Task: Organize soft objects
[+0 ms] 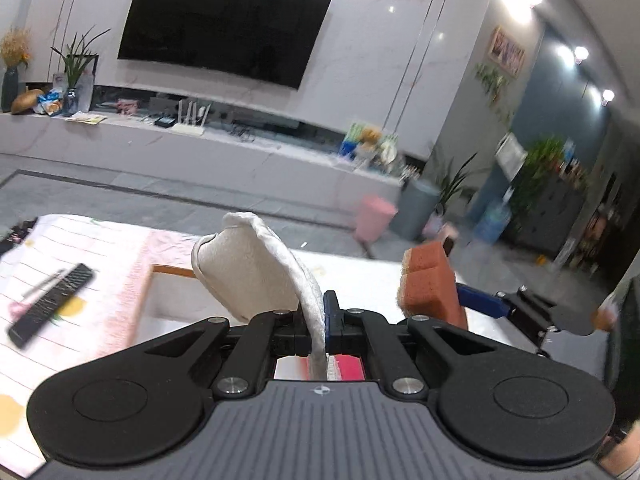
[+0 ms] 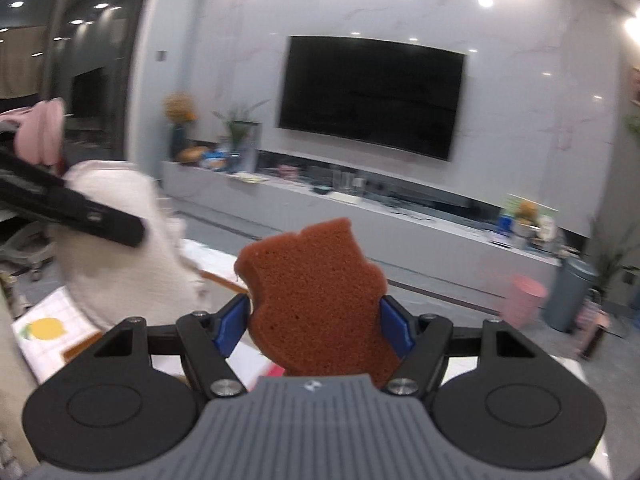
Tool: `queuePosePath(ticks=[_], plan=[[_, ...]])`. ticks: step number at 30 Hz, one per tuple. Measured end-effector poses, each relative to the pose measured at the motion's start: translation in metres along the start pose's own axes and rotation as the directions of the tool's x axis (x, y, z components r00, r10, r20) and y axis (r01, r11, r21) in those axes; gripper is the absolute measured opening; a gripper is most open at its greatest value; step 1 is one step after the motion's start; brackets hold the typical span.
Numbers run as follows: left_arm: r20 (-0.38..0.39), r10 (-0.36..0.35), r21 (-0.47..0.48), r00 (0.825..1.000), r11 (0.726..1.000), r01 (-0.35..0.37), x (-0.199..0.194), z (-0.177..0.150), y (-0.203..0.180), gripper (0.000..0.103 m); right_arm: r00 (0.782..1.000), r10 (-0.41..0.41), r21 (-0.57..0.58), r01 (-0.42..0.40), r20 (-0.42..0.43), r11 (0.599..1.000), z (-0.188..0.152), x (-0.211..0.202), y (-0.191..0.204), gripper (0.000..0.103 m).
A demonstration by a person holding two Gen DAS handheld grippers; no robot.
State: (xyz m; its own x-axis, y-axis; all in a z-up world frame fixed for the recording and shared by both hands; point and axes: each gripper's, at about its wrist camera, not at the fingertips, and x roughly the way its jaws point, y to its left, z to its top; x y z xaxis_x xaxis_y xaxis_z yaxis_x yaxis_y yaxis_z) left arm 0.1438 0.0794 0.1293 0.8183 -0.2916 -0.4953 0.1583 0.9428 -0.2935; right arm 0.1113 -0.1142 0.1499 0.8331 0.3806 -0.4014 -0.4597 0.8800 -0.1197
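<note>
- Standing above the table [image 1: 100, 248], both hand-held grippers are lifted clear of it, with open floor [image 1: 200, 204] between the table's far edge and the long low cabinet [image 1: 224, 152] under the dark television [image 1: 224, 20].
- The left hand-held gripper [image 1: 325, 320] has its blue pads pressed together on the thin edge of a white cloth [image 1: 248, 268], which rises and curls over to the left above the table.
- The right hand-held gripper [image 2: 316, 320] has its jaws spread wide and clamped on either side of an orange-brown sponge [image 2: 316, 296], held upright well off the table.
- In the left view the sponge [image 1: 430, 284] hangs just to the right of the cloth, apart from it; in the right view the cloth [image 2: 120, 248] is at the left with the other gripper across it.
- No brand or writing can be read anywhere; the blur hides small print.
- The cloth looks soft and nubby, quilted along its edge; the sponge is porous, with a notched, lobed outline and flat faces.
- A black remote control [image 1: 52, 304] lies on a pink-and-white lined tablecloth [image 1: 120, 272] with yellow fruit prints.
- A wooden-rimmed tray [image 1: 160, 292] sits beneath the cloth.
- A pink bin [image 1: 374, 220] and a grey bin [image 1: 416, 208] stand on the floor at the cabinet's right end.
</note>
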Motion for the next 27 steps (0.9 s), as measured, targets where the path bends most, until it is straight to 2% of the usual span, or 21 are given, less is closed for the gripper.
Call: queuePosePath(ticks=[5,8,12,16,18,23,27], plan=[[-0.075,0.068,-0.009,0.995,0.998,-0.069,0.027,0.001,0.043,0.005,0.996,0.075,-0.032,-0.077,-0.042,0.997,0.005,0.048,0.043,0.069],[-0.127,0.117,0.041,0.985,0.993,-0.113,0.051,0.004,0.065,0.005,0.99,0.105,-0.03,-0.108,-0.091,0.994,-0.003,0.081,0.058,0.069],[-0.192,0.071,0.054,0.979,0.997,-0.061,0.073,0.003,0.081,0.005,0.982,0.136,-0.065,-0.146,-0.134,0.987,-0.021,0.114,0.076,0.069],[-0.316,0.059,0.105,0.947,0.994,-0.026,0.107,-0.005,0.078,0.005,0.97,0.15,-0.105,-0.172,-0.189,0.98,-0.038,0.147,0.09,0.069],[-0.358,0.083,0.145,0.93,0.989,-0.032,0.121,-0.015,0.077,0.005,0.97,0.156,-0.127,-0.181,-0.187,0.975,-0.043,0.158,0.095,0.069],[-0.413,0.157,0.223,0.897,0.972,-0.068,0.141,-0.035,0.082,0.005,0.963,0.134,-0.187,-0.179,-0.232,0.966,-0.049,0.186,0.104,0.069],[-0.418,0.196,0.209,0.887,0.971,-0.116,0.146,-0.037,0.095,0.011,0.961,0.119,-0.238,-0.18,-0.25,0.954,-0.057,0.188,0.108,0.069]])
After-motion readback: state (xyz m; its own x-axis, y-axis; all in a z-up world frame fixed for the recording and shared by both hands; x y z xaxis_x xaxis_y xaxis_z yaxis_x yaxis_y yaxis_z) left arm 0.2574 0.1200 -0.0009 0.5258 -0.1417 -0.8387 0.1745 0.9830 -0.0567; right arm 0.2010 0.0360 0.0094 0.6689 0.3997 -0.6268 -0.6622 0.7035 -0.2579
